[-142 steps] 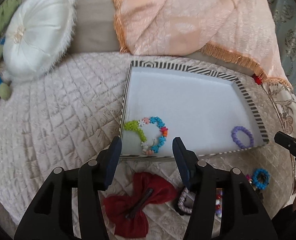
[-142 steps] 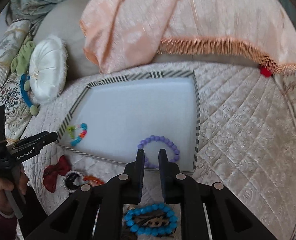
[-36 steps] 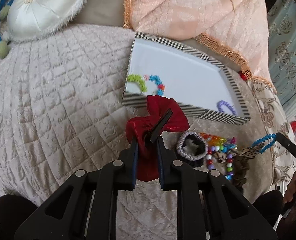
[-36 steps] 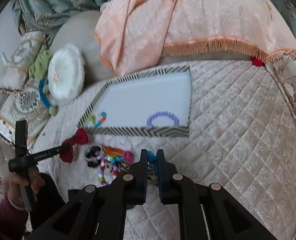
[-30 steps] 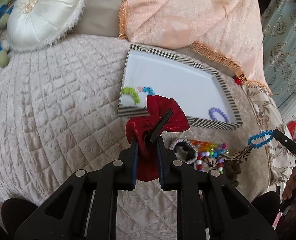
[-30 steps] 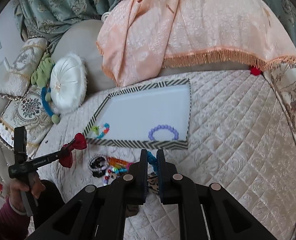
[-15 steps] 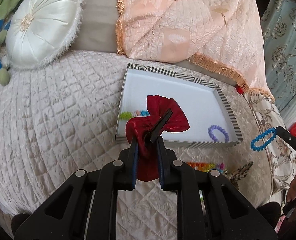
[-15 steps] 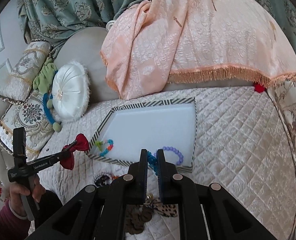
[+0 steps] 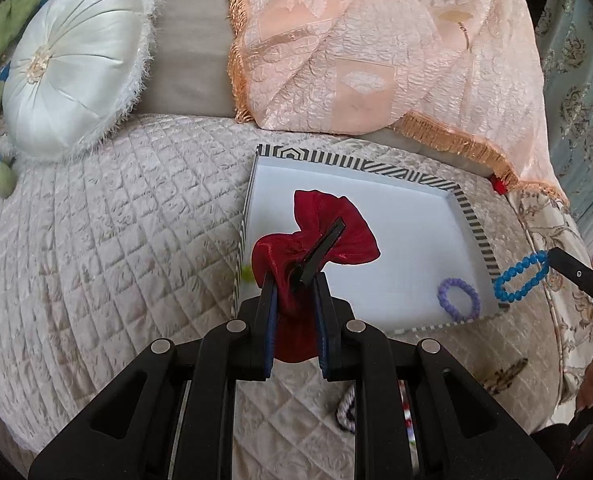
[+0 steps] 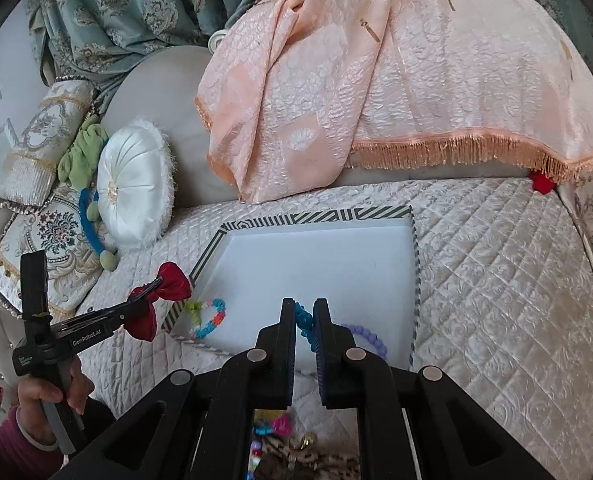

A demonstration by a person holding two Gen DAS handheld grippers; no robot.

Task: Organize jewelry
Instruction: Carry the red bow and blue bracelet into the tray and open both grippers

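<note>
My left gripper is clamped on the crimson satin bow hair clip, held above the white striped-rim tray. My right gripper pinches the bright blue beaded bracelet, seemingly over the tray's near edge beside a lilac beaded bracelet.

Bright soft daylight, sharp centre, fisheye warp w/ dark corners.
</note>
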